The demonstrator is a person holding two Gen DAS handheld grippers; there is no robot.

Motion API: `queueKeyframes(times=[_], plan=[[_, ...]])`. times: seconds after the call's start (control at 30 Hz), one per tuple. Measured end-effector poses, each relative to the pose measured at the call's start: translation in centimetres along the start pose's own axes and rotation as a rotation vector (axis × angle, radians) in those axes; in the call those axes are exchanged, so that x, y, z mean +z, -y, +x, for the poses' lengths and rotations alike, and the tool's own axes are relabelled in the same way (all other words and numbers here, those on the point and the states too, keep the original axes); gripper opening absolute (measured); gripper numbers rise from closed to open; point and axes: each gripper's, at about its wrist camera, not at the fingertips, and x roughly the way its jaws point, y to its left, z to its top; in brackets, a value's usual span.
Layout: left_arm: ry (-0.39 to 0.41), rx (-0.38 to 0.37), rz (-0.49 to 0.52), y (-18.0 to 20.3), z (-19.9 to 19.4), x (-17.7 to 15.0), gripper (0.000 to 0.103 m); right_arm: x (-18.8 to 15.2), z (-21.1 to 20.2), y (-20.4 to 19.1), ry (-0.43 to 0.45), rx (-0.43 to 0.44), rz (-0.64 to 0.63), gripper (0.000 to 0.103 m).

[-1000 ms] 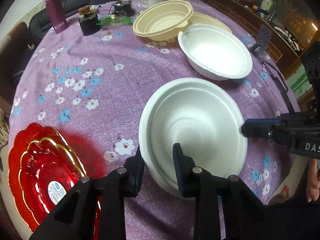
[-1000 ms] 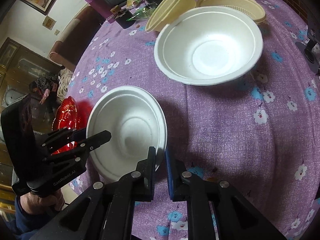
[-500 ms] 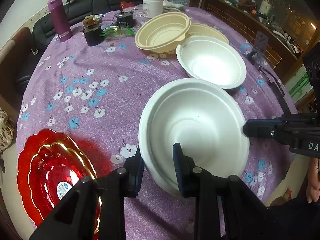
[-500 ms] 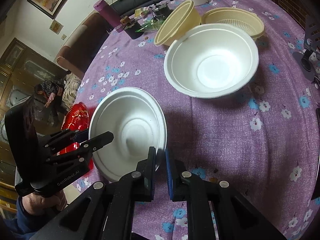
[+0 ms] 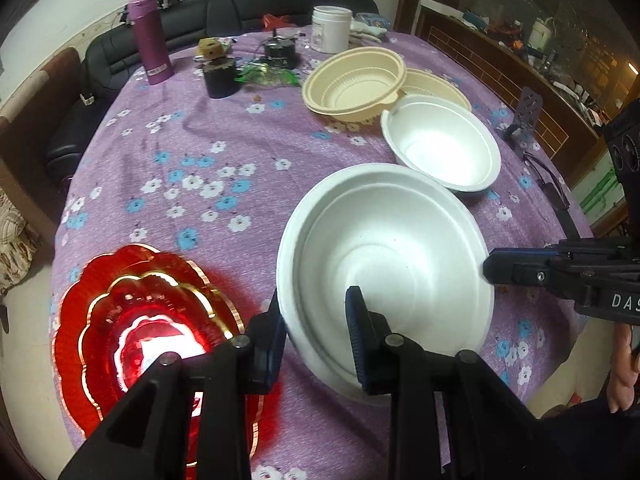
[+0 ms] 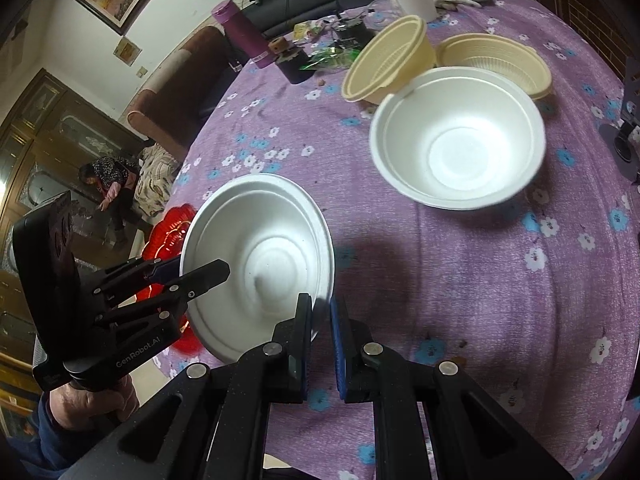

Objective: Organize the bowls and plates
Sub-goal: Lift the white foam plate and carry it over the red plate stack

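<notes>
A white foam bowl [image 5: 384, 256] is held above the purple flowered tablecloth [image 5: 208, 152]. My left gripper [image 5: 316, 316] is shut on its near rim, one finger inside and one outside. My right gripper [image 6: 320, 316] is shut on the bowl's opposite rim [image 6: 320, 280]; it shows in the left wrist view [image 5: 504, 268] at the right. A second white foam bowl [image 5: 444, 148] rests further back, also in the right wrist view [image 6: 460, 140]. Two cream plastic bowls [image 5: 352, 80] stand behind it, one tilted. A stack of red gold-edged plates [image 5: 136, 320] lies at the left.
At the table's far side stand a purple flask [image 5: 148, 40], a white jar [image 5: 330, 28], a dark cup [image 5: 220, 76] and green wrappers [image 5: 268, 74]. A black phone stand [image 5: 524, 112] is at the right edge. A dark sofa [image 5: 240, 12] lies beyond.
Both grippers have lifted the near white bowl up off the cloth and tilted it; the view has risen and drawn back. The other bowls and the red plates have stayed put.
</notes>
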Motion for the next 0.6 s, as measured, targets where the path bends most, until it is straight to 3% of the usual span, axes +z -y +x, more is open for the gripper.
queueKeyframes(times=[0.6], plan=[[0.033, 0.069, -0.134, -7.8, -3.8, -3.1, 0.027, 1.3, 3.7, -7.5, -0.033, 0.074, -0.104, 0.011]])
